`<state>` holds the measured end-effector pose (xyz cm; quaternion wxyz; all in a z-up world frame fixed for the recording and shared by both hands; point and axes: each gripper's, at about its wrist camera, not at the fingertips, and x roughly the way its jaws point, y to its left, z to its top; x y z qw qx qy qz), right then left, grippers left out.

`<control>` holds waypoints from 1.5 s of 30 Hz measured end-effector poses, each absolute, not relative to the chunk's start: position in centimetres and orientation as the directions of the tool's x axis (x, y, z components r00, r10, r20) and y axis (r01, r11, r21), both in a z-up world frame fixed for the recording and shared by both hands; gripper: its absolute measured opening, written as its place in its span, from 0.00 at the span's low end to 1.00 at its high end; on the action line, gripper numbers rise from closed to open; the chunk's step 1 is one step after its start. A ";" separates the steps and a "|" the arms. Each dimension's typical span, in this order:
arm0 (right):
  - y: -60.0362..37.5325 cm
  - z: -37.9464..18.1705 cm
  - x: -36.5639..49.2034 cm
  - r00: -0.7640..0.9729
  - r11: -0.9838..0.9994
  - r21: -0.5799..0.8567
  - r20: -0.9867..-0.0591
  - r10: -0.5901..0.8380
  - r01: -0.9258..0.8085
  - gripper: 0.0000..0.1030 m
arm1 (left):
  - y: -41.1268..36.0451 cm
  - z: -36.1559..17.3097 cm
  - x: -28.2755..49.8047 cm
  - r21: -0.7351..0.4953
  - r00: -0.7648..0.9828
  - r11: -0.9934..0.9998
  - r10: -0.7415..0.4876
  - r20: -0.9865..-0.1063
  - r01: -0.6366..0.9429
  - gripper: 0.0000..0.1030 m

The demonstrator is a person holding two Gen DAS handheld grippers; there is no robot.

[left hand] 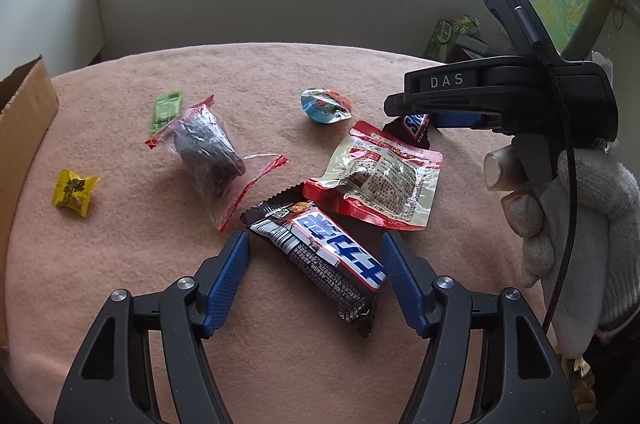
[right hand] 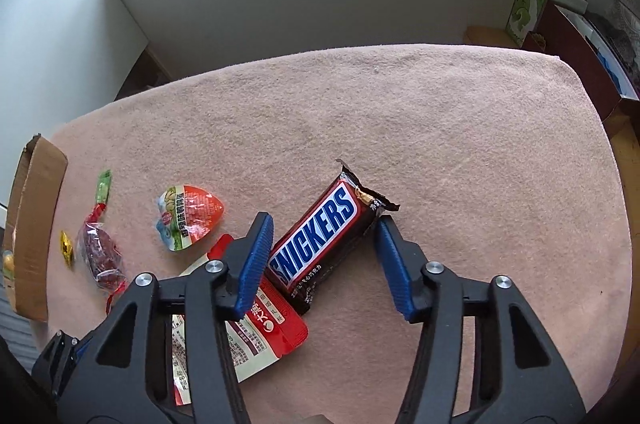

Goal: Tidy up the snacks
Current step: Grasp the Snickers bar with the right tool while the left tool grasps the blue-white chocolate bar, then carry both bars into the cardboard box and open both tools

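Right hand-held gripper (right hand: pixel 324 256) open astride brown Snickers bar (right hand: pixel 320 248), wrapper uncrushed; left hand-held gripper (left hand: pixel 316 276) open

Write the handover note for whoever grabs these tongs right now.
Left tongs: open, straddling the chocolate bar with the blue-and-white label, pads not touching.
Right tongs: open around the Snickers bar, not gripping yet.
On the pink cloth: red-and-white pouch, clear bag of dark snacks, orange-and-blue packet, green packet, yellow candy.
Cardboard box at the left edge.
Done: none of these boxed yet. Left: grip both bars, then sort the rest.
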<state>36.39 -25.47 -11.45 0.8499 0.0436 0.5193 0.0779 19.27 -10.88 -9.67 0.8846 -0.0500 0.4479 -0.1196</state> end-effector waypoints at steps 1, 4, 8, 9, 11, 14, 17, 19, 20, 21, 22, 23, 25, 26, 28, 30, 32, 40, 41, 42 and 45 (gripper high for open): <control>-25.5 -11.5 36.3 0.445 0.983 0.157 -0.877 0.183 -0.095 0.48 | -11.0 -9.8 19.4 -0.193 0.570 0.966 -0.256 -0.781 0.170 0.63; -25.8 -11.5 36.0 0.434 0.982 0.148 -0.882 0.185 -0.117 0.42 | -10.7 -9.7 18.9 -0.190 0.568 0.966 -0.258 -0.781 0.178 0.55; -26.6 -11.4 35.4 0.423 0.981 0.147 -0.887 0.188 -0.127 0.40 | -10.1 -9.4 18.6 -0.185 0.568 0.966 -0.256 -0.782 0.180 0.48; -27.3 -11.2 35.0 0.422 0.980 0.150 -0.887 0.190 -0.128 0.40 | -9.9 -9.4 18.5 -0.184 0.569 0.967 -0.253 -0.782 0.177 0.48; -27.4 -11.3 34.9 0.422 0.981 0.146 -0.887 0.188 -0.130 0.40 | -9.5 -9.5 18.5 -0.196 0.566 0.966 -0.258 -0.783 0.169 0.48; -27.2 -11.3 34.6 0.427 0.983 0.121 -0.888 0.169 -0.137 0.40 | -9.3 -9.7 19.1 -0.208 0.563 0.967 -0.255 -0.786 0.148 0.53; -26.9 -11.3 34.4 0.432 0.984 0.105 -0.888 0.158 -0.145 0.40 | -9.1 -9.9 19.8 -0.198 0.559 0.968 -0.251 -0.790 0.155 0.53; -26.4 -11.2 34.1 0.432 0.983 0.108 -0.888 0.161 -0.145 0.39 | -9.2 -10.3 20.7 -0.217 0.540 0.962 -0.272 -0.796 0.165 0.51; -26.4 -11.0 33.8 0.431 0.983 0.116 -0.887 0.168 -0.146 0.35 | -9.0 -10.3 20.9 -0.228 0.542 0.960 -0.281 -0.792 0.164 0.45; -26.5 -11.0 33.6 0.429 0.981 0.125 -0.886 0.177 -0.147 0.34 | -8.8 -10.2 21.0 -0.238 0.539 0.957 -0.289 -0.791 0.164 0.39; -26.5 -11.0 33.3 0.427 0.981 0.130 -0.886 0.181 -0.147 0.34 | -8.6 -10.2 21.0 -0.248 0.536 0.954 -0.300 -0.789 0.167 0.28; -26.6 -11.0 32.9 0.426 0.980 0.132 -0.886 0.184 -0.148 0.33 | -8.4 -10.2 21.0 -0.251 0.536 0.953 -0.303 -0.788 0.170 0.27; -26.5 -11.0 32.2 0.427 0.979 0.136 -0.884 0.189 -0.152 0.33 | -8.3 -10.1 20.7 -0.245 0.539 0.953 -0.302 -0.786 0.176 0.27; -26.5 -11.0 31.8 0.427 0.978 0.141 -0.883 0.193 -0.152 0.32 | -8.1 -10.1 20.6 -0.246 0.541 0.953 -0.301 -0.785 0.175 0.27; -26.7 -11.0 31.3 0.429 0.976 0.160 -0.879 0.210 -0.149 0.31 | -7.8 -9.9 20.8 -0.249 0.543 0.953 -0.303 -0.783 0.172 0.27; -26.8 -10.9 30.6 0.433 0.975 0.171 -0.875 0.217 -0.144 0.31 | -7.5 -9.9 20.5 -0.255 0.544 0.952 -0.306 -0.781 0.168 0.27; -27.0 -10.6 29.9 0.441 0.973 0.184 -0.868 0.227 -0.139 0.30 | -7.2 -9.8 20.1 -0.260 0.546 0.951 -0.309 -0.779 0.168 0.27; -29.1 -9.4 27.3 0.476 0.968 0.223 -0.842 0.252 -0.119 0.30 | -6.4 -9.0 18.4 -0.315 0.549 0.930 -0.366 -0.752 0.188 0.27; -29.2 -9.1 26.9 0.482 0.967 0.224 -0.839 0.253 -0.118 0.30 | -6.5 -8.7 18.1 -0.323 0.551 0.926 -0.376 -0.745 0.195 0.27; -29.3 -8.7 26.8 0.486 0.967 0.226 -0.836 0.255 -0.118 0.30 | -6.6 -8.4 17.8 -0.331 0.552 0.922 -0.387 -0.739 0.202 0.27; -29.4 -7.2 25.8 0.504 0.964 0.230 -0.822 0.266 -0.133 0.30 | -6.4 -7.1 16.7 -0.344 0.565 0.911 -0.411 -0.715 0.228 0.27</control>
